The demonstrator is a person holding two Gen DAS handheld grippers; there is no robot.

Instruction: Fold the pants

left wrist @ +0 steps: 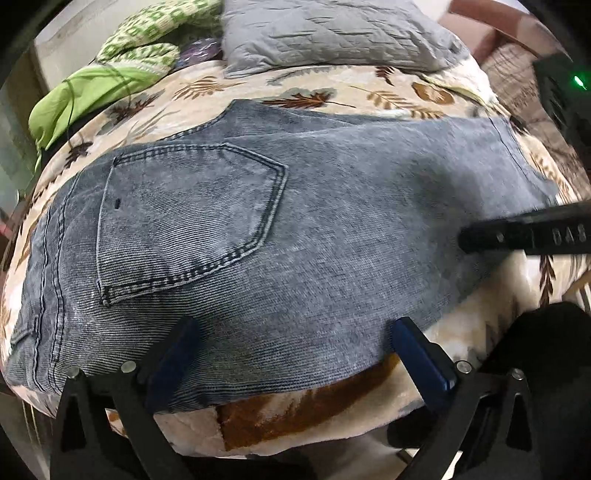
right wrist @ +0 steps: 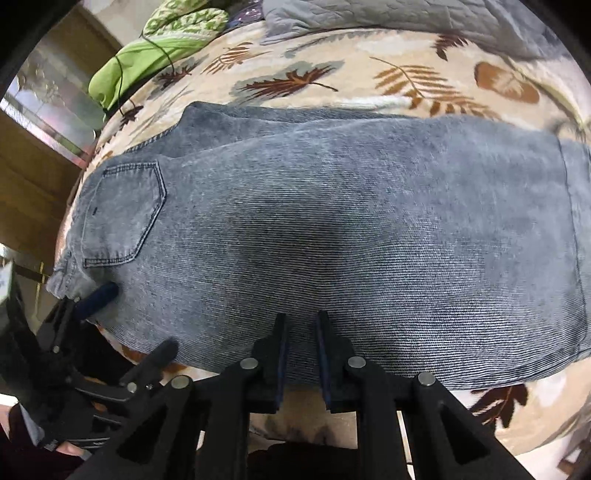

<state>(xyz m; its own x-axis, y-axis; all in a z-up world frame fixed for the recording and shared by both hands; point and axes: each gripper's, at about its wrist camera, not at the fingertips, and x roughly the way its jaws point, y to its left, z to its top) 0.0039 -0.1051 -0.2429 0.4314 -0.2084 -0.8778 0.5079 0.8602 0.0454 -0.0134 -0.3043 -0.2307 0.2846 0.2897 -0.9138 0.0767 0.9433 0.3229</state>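
Grey-blue denim pants (left wrist: 295,229) lie folded flat on the bed, back pocket (left wrist: 184,218) up at the left, leg hems at the right. My left gripper (left wrist: 295,332) is open, its blue-padded fingers spread wide over the near edge by the waist. My right gripper (right wrist: 301,321) has its fingers nearly together with a narrow gap, resting on the pants (right wrist: 332,229) at the near edge; whether it pinches cloth is unclear. The left gripper also shows in the right wrist view (right wrist: 110,314), and the right gripper's black body shows in the left wrist view (left wrist: 524,232).
The bed has a cream blanket with brown leaf print (left wrist: 332,92). A grey quilted pillow (left wrist: 332,33) and green cloths (left wrist: 96,88) lie at the far side. A wooden cabinet (right wrist: 33,158) stands left of the bed.
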